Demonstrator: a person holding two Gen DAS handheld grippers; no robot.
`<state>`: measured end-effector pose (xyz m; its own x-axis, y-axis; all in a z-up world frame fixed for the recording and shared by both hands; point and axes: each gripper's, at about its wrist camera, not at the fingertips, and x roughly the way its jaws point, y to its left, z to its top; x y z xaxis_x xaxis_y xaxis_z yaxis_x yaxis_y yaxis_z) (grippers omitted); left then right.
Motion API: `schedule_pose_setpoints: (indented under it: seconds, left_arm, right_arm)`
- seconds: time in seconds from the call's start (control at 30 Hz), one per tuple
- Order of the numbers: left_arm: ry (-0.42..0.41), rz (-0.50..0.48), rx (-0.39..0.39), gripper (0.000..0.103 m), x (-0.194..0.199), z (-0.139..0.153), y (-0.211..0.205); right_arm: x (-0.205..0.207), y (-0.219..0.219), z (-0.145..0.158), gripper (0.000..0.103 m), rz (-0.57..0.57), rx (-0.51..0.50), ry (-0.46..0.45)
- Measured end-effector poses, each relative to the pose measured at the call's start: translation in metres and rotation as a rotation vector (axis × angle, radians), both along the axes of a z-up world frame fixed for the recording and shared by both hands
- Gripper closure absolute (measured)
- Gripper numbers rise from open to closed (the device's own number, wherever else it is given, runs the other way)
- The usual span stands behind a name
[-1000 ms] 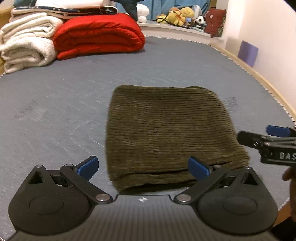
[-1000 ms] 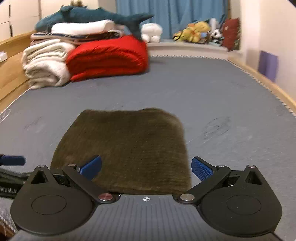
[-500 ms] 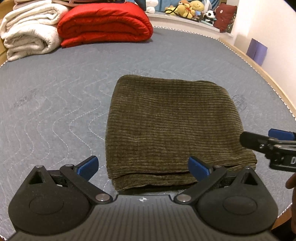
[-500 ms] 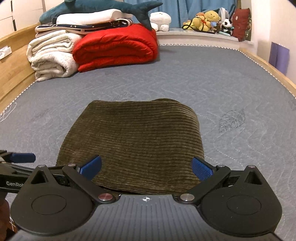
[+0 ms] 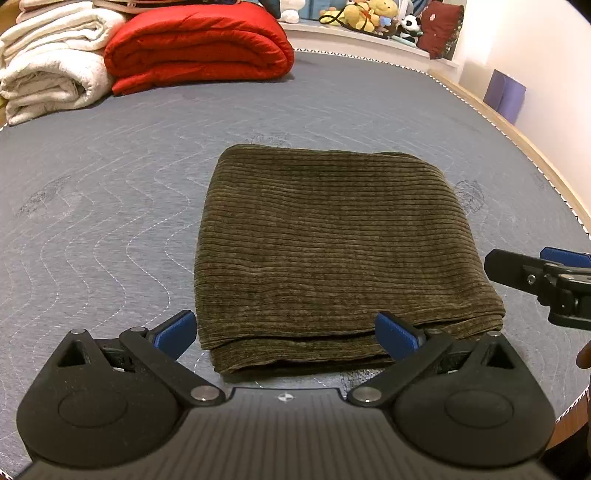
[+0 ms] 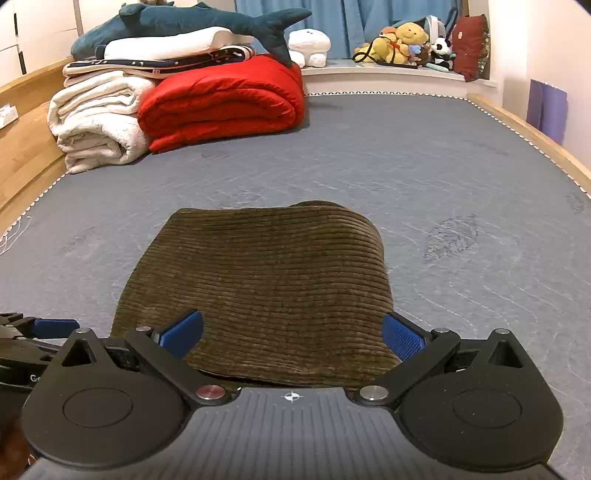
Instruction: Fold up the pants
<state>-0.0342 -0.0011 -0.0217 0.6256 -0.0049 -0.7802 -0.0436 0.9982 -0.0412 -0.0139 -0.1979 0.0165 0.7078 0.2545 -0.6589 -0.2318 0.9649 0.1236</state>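
Observation:
Olive-green corduroy pants lie folded into a compact rectangle on the grey quilted mattress. My left gripper hangs open just short of the pants' near edge, holding nothing. My right gripper is also open and empty, hovering over the near part of the same pants. The right gripper's black fingers show at the right edge of the left wrist view. Part of the left gripper pokes in at the left of the right wrist view, beside the pants.
A red duvet and white blankets are stacked at the far left, with a plush shark on top. Stuffed toys sit on the far ledge. A wooden bed frame runs along the right side.
Both grippers have lifted and drawn back slightly from the folded pants, so more of the mattress shows. The pants have not moved and both grippers stay open.

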Motion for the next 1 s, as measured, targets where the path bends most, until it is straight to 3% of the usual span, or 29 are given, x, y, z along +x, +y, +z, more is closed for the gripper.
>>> schedule_pose_setpoints:
  seconds: [1.0]
  left_arm:
    - [0.016,0.0,-0.013,0.0,-0.0006,-0.0005,0.003]
  right_arm:
    - [0.0006,0.0045,-0.0046,0.001,0.004,-0.016,0.006]
